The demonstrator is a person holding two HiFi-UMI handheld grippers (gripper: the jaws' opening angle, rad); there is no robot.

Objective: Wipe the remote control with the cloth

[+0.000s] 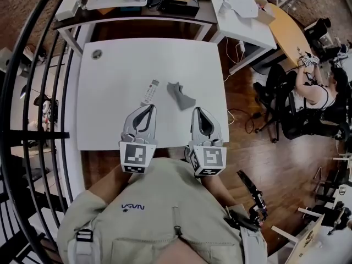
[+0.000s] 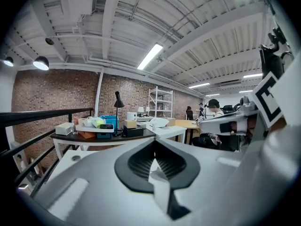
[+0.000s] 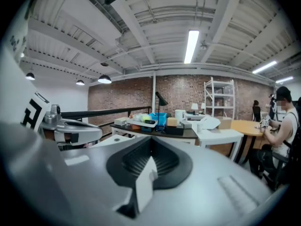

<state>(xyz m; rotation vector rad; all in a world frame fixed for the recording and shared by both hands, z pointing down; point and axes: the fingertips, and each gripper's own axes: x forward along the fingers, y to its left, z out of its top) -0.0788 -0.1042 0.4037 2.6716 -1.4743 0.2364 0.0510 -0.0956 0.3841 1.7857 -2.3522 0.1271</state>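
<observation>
In the head view a white remote control (image 1: pixel 150 91) lies on the white table (image 1: pixel 110 114), and a crumpled grey cloth (image 1: pixel 181 95) lies just to its right, apart from it. My left gripper (image 1: pixel 149 108) is held over the table's near edge, just short of the remote, shut and empty. My right gripper (image 1: pixel 197 111) is level with it, short of the cloth, also shut on nothing. Both gripper views look out level across the room. The closed left gripper (image 2: pixel 154 144) and right gripper (image 3: pixel 151 139) fill the lower part of each, hiding remote and cloth.
A dark desk (image 1: pixel 137 12) with a tray, a blue box and cartons stands behind the table, and a white desk (image 1: pixel 242 21) to its right. A black railing (image 1: pixel 33 92) runs along the left. A person (image 1: pixel 322 95) sits at the far right on wooden floor.
</observation>
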